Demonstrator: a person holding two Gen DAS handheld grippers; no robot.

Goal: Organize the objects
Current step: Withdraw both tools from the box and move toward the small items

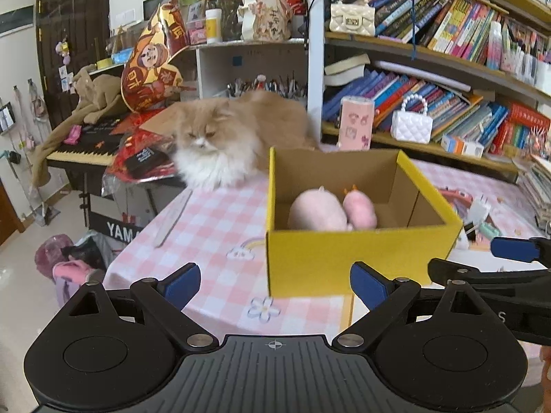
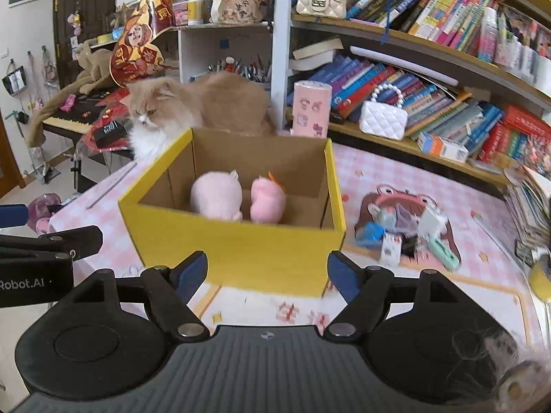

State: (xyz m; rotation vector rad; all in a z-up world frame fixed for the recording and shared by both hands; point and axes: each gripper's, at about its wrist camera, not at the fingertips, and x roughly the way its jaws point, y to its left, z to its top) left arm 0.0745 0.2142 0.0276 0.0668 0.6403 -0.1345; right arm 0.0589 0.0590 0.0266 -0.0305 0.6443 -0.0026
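Pink-checked tablecloth carries a yellow box near its front edge, two pink plush toys inside. Both the left gripper and right gripper stand released, empty. Next likely means fetching the clutter pile toward the right edge.

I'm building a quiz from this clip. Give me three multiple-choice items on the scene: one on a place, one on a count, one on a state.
1. Where do the pink plush toys lie?
A. inside the yellow cardboard box
B. on the bookshelf
C. on the floor

2. How many plush toys are in the box?
A. one
B. two
C. four

3. How does the right gripper stand?
A. shut on a toy
B. shut on the box rim
C. open, holding nothing

Key: 1 A, both toys sit between the box's brown inner walls. 2 B, a larger pale pink toy and a smaller, deeper pink toy lie side by side. 3 C, its blue pads stand apart in front of the box with nothing between them.
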